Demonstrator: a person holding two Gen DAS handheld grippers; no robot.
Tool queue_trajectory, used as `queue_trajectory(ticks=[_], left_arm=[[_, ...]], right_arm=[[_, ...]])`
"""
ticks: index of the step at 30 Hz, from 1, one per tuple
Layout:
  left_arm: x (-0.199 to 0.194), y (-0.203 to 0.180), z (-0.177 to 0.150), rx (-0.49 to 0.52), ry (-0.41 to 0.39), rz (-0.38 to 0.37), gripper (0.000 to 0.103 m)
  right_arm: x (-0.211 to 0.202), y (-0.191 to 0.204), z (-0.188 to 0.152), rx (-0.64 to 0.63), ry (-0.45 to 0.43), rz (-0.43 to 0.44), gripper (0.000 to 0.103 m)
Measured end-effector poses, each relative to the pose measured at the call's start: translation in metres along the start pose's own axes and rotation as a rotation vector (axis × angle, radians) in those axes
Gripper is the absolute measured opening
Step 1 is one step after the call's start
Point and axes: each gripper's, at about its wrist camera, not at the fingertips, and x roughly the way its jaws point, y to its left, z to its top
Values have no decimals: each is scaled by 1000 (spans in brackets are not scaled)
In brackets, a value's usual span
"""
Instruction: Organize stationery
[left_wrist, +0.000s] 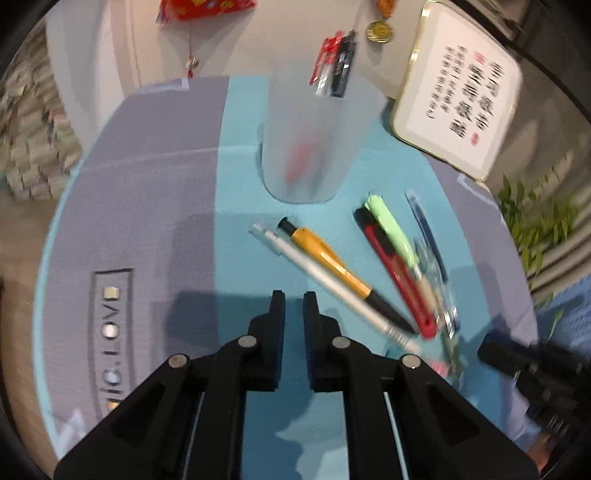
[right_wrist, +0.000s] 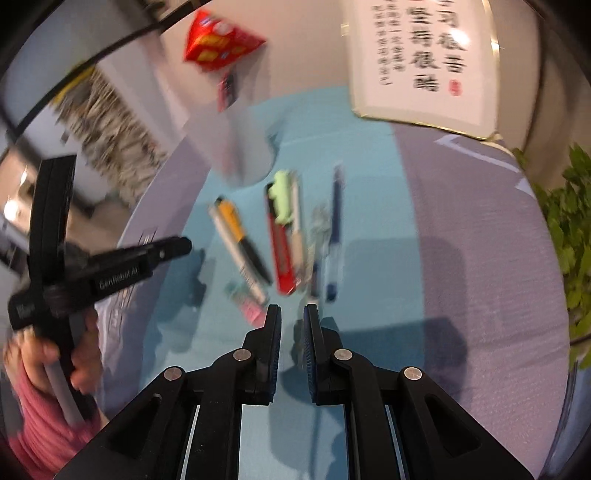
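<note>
In the left wrist view a frosted cup (left_wrist: 306, 147) stands on the blue mat (left_wrist: 236, 240) with a red and a black pen (left_wrist: 334, 62) sticking out of it. In front of it lie a silver pen (left_wrist: 332, 288), an orange pen (left_wrist: 328, 262), a red cutter (left_wrist: 395, 273), a green highlighter (left_wrist: 391, 229) and a blue pen (left_wrist: 424, 229). My left gripper (left_wrist: 294, 301) hovers just left of the silver pen, shut with nothing in it. My right gripper (right_wrist: 292, 314) is shut near the pens' closer ends; I see nothing held. The left gripper (right_wrist: 181, 245) points in from the left.
A framed calligraphy board (left_wrist: 458, 92) leans at the back right, with a green plant (left_wrist: 535, 221) beside the table's right edge. A small pink and teal eraser (right_wrist: 245, 299) lies near the silver pen's tip. A hand in a pink sleeve (right_wrist: 33, 369) holds the left gripper.
</note>
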Motion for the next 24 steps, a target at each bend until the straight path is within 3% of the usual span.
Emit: queue_trajectory(ticks=[6,19,21,24], left_arm=[[19,5,18,-156,33,-15,11],[28,-17,37,-104,22,127,16],[28,-19,37,-121,30,102,22],[25,-13,35,-182,52,3,22]], right_arm=[[2,-6,-2,20,7,-7,11],[18,8,-1,-26,55,-5,11],[19,12,-4,-43,52,-21,12],[18,15,-7,-56,48,-33,17]])
